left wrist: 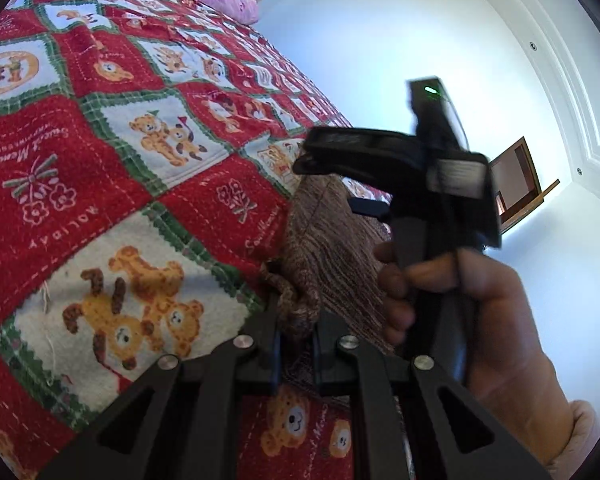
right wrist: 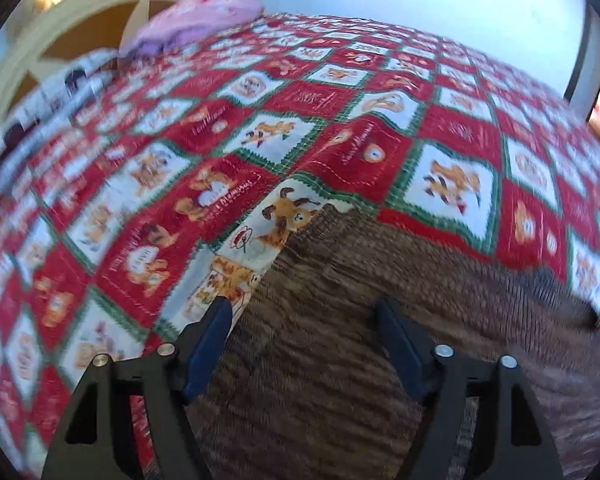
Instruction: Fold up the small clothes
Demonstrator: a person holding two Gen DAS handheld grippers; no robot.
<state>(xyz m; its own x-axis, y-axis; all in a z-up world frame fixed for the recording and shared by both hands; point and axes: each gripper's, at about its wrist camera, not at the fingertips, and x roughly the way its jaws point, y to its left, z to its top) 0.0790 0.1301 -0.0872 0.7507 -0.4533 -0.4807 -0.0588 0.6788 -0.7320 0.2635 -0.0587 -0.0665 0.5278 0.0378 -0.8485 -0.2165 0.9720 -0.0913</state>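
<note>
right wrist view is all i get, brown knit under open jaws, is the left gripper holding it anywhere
Observer: Yes. The left gripper is shut on a bunched edge of the brown knit garment.
Operator: where is my right gripper relative to that
Observer: In the left wrist view the right gripper hangs above the garment, beyond the left one, its jaws open with nothing in them.
Operator: can you see the hand on it
Observer: Yes, the person's hand is wrapped round its handle, with a pale sleeve cuff at the wrist.
</note>
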